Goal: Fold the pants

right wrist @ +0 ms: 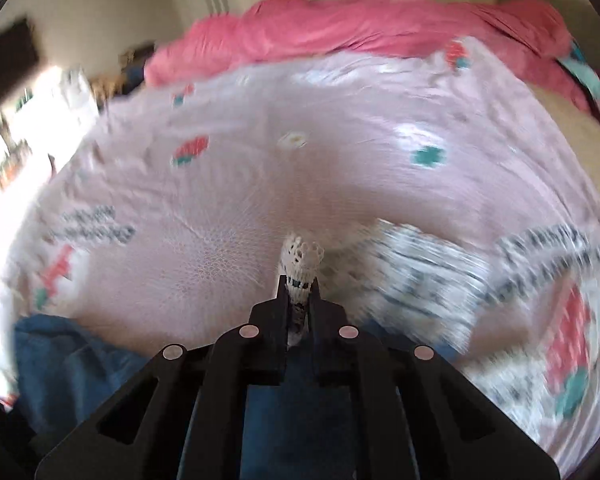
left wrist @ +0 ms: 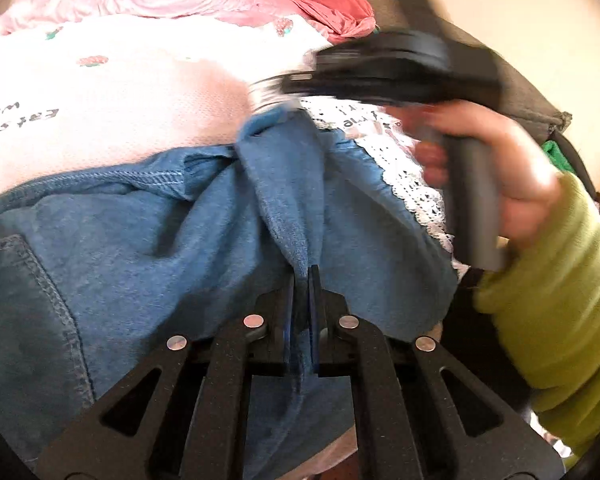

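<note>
Both grippers clamped.
The left gripper (left wrist: 303, 280) pinches blue fabric; the right gripper (right wrist: 299, 286), gripped by a hand (left wrist: 496, 172), pinches lace.

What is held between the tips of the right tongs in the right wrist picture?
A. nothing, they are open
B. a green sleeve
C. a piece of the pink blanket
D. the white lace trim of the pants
D: in the right wrist view the right tongs are shut on the white lace trim, which sticks out past their tips, above the pink patterned bedsheet.
</note>
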Tool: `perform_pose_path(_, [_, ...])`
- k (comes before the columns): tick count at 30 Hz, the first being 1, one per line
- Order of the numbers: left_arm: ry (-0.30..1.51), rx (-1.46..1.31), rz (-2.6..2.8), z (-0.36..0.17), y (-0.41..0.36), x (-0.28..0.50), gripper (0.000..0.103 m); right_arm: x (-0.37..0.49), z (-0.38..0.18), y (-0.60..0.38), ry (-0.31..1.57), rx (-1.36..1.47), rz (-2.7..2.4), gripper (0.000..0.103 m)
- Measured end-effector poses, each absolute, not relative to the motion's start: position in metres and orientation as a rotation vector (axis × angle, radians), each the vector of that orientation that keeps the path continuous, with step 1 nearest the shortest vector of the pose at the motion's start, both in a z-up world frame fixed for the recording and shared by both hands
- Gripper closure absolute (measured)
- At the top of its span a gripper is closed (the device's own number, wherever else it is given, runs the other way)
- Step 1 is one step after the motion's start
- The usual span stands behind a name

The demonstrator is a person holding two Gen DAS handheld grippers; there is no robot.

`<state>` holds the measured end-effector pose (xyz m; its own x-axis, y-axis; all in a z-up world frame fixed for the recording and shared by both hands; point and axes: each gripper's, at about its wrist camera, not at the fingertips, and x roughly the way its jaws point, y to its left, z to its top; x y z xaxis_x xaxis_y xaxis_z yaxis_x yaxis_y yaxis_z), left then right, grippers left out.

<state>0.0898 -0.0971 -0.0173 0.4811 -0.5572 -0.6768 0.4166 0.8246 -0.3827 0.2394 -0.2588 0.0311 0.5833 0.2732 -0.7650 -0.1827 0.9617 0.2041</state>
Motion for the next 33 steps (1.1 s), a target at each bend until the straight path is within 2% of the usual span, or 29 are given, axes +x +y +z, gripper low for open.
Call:
perform_pose_path(6, [0.872,-0.154,-0.573,-0.018,-0.096,0.084,0.101,0.178,0.055,-0.343,0.83,0.33,0.217,0.095])
perform_pose_path(12, [0.812,-0.037,-0.553,-0.013,-0.105,0.078,0.086,0.124,0.048,-0.387,0.829,0.447,0.19,0.095])
perform_pose_path(15, [0.798,0.019,-0.547,-0.016,-0.113,0.078,0.086,0.102,0.035,-0.399,0.846,0.488,0.172,0.095])
perform_pose_path(17, [0.796,0.033,-0.555,-0.018,-0.114,0.08,0.089,0.093,0.026,-0.403,0.856,0.512,0.162,0.095])
perform_pose_path(18, [0.799,0.033,-0.564,-0.018,-0.115,0.079,0.099,0.088,0.022,-0.406,0.862,0.528,0.16,0.095])
perform_pose_path(19, [0.803,0.032,-0.579,-0.019,-0.117,0.079,0.103,0.085,0.017,-0.409,0.867,0.548,0.163,0.095])
perform_pose_path(33, [0.743,0.097,-0.669,0.006,-0.114,0.043,0.103,0.039,0.01,-0.418,0.913,0.594,0.178,0.095])
